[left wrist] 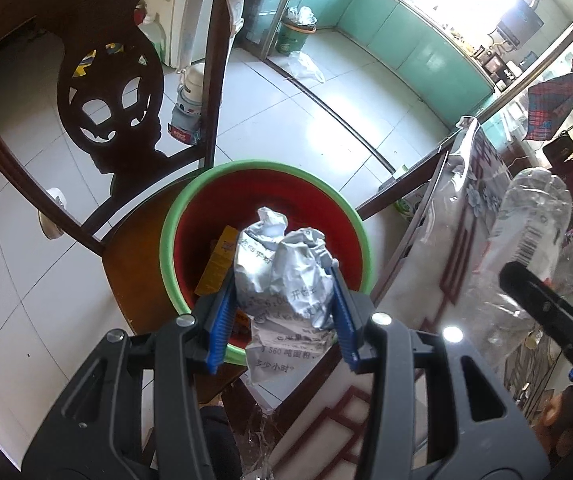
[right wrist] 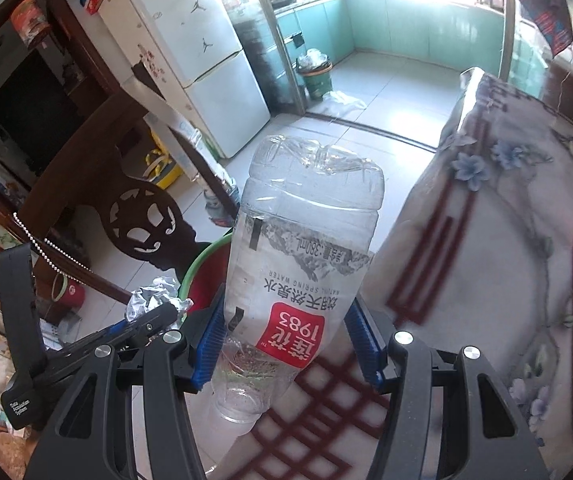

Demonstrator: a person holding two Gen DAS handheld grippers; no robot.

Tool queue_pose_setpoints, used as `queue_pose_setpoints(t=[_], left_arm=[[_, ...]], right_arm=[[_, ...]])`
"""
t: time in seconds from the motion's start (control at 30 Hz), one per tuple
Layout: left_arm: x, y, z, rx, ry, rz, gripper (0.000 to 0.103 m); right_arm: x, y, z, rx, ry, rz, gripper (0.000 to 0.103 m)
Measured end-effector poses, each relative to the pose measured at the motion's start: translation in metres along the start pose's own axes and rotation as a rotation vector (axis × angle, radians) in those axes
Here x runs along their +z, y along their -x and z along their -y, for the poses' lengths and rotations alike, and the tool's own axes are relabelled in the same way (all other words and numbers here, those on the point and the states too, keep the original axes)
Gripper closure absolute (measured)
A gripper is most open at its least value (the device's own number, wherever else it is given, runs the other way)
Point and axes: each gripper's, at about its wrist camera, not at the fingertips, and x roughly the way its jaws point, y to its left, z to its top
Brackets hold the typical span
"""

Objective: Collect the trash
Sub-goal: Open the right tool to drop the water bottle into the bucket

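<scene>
As seen from the left wrist: left gripper (left wrist: pixel 282 312) closed on a crumpled paper wad (left wrist: pixel 284 276), blue pads pressing both flanks, wad hanging directly over the red bin with green rim (left wrist: pixel 190 200), which sits on a wooden chair seat (left wrist: pixel 134 248). Yellow carton (left wrist: pixel 218 260) already inside the bin. Judged light, soft, compressible; mid-body hold adequate, loose lower flap likely to snag on the rim. Right gripper's finger and bottle visible at right, beside the covered table (left wrist: pixel 458 216).

As seen from the right wrist: right gripper (right wrist: pixel 286 344) clamped on an empty clear plastic bottle (right wrist: pixel 306 264), neck toward the camera, base pointing away, held above the table edge, near the bin (right wrist: pixel 202 264). Judged light, thin-walled, slippery, prone to buckling; hold at the labelled waist preferable, moderate pressure only.
</scene>
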Motion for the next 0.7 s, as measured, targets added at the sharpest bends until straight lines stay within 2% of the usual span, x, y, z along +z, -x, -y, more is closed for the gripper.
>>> queue_pose_setpoints(t=[0.3, 0.53, 0.7], left_arm=[[0.006, -0.003, -0.008, 0.002, 0.023, -0.004, 0.061], [0.008, -0.004, -0.01, 0.007, 0.035, -0.008, 0.061], [0.009, -0.004, -0.01, 0.005, 0.036, -0.01, 0.061]], right_arm=[[0.003, -0.027, -0.008, 0.019, 0.002, -0.059, 0.048], [0.006, -0.034, -0.014, 0.026, 0.011, -0.069, 0.048], [0.007, -0.037, -0.013, 0.048, -0.003, -0.076, 0.043]])
